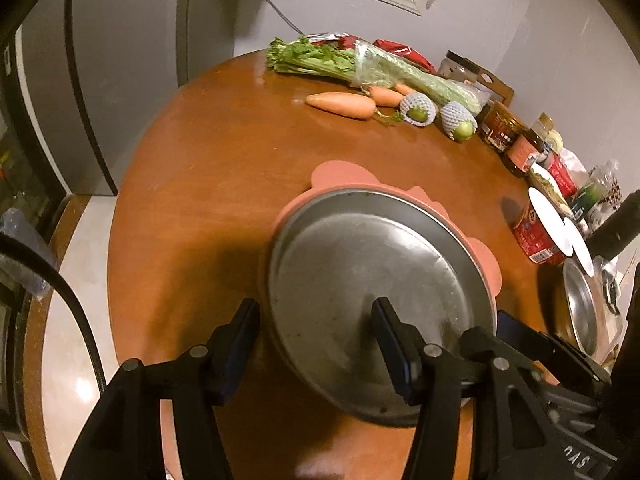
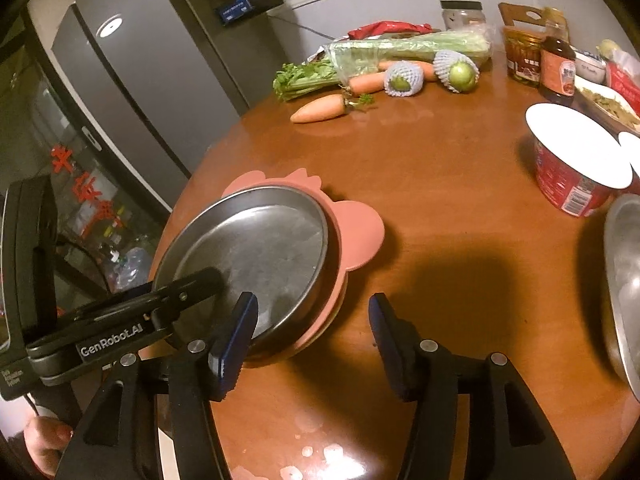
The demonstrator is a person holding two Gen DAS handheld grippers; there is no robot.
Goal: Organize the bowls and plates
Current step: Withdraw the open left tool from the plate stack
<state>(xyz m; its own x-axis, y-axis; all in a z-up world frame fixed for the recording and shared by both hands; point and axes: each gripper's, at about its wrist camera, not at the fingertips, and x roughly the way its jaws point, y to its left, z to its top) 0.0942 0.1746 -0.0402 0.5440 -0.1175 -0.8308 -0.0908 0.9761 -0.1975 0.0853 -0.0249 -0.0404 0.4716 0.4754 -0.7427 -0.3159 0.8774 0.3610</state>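
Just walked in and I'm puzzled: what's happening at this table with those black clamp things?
A person is tidying dishes with a handheld gripper in each hand. A steel plate sits on a pink plate on the wooden table. The left gripper straddles the steel plate's near rim, fingers open; the right gripper is open beside it. Neither grips anything.

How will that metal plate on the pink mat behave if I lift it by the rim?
The metal plate looks thin and stiff, so probably light. Its smooth, shiny rim may slip between the jaws. It sits tilted on the pink mat, so it could rock or slide when nudged.
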